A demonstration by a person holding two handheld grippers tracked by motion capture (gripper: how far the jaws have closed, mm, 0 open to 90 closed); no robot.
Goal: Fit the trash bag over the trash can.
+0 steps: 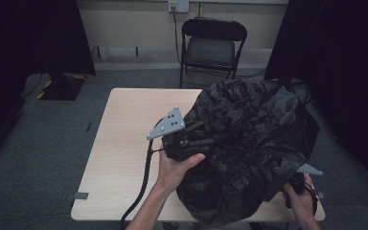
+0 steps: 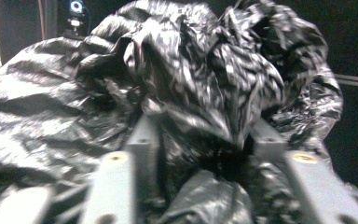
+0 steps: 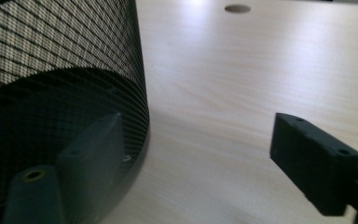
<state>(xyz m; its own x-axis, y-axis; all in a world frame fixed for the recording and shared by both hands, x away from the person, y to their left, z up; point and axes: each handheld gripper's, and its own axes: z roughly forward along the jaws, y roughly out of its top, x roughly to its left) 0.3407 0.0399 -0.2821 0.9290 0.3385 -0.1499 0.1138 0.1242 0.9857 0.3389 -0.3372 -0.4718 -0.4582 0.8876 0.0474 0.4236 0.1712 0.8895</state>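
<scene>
Where the table (image 1: 124,143) bears 1 mesh bin (image 3: 60,70) under 1 black bag (image 1: 249,143), left gripper (image 2: 200,154) jaws spread around bag folds; right gripper (image 3: 191,154) jaws spread, 1 inside the bin wall.

Our left gripper (image 1: 191,136) is a black body topped by a grey three-cornered plate dotted with small holes; a black cable trails from it. Our forearms are bare. Our right gripper (image 3: 196,154) has dark blocky jaws with screw holes.
</scene>
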